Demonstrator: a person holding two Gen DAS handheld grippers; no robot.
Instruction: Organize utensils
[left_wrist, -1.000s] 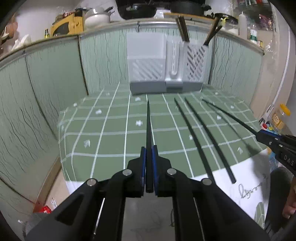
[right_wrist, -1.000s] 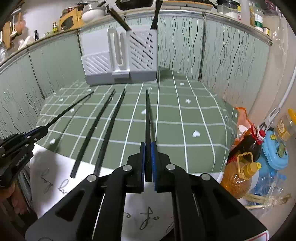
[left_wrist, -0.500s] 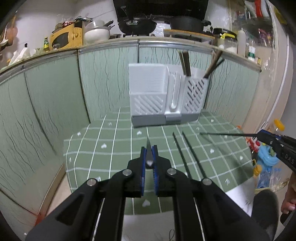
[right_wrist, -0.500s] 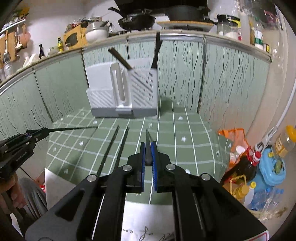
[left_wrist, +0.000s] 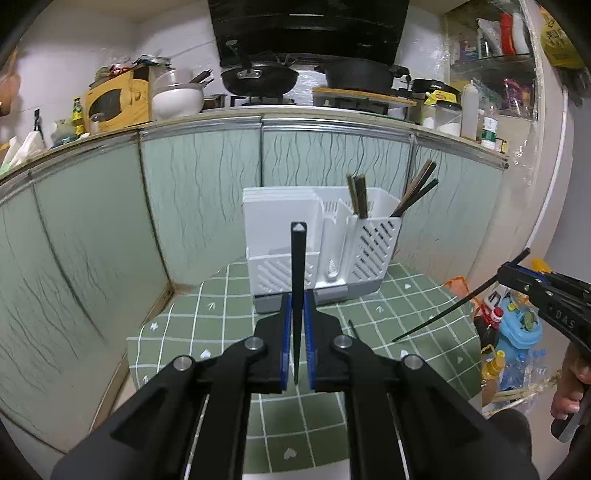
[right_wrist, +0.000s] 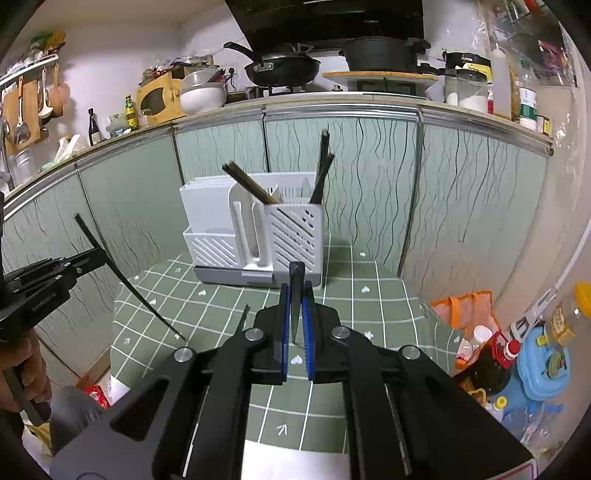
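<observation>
Ahead, white holder (left_wrist: 321, 243) with chopsticks (left_wrist: 357, 197); both fingers (left_wrist: 285, 332) clamp black chopsticks (left_wrist: 297, 280).

Left gripper (left_wrist: 297, 332): clamps one black chopstick (left_wrist: 297, 266), upright. White utensil rack (left_wrist: 321, 243) behind, on green checked cloth (left_wrist: 369, 321). Right gripper (left_wrist: 511, 271): pinches second chopstick (left_wrist: 443, 312), slanting downward.

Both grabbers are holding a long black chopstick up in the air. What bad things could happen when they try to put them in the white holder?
1. Each gripper, left and right, pinches its black chopstick along a thin edge, so one could swivel or slip out.
2. The slotted compartment of the white holder already has chopsticks leaning in it; a new one could hit them and bounce out.
3. The holder stands free on the green tablecloth, so a hard poke might shove it.
</observation>
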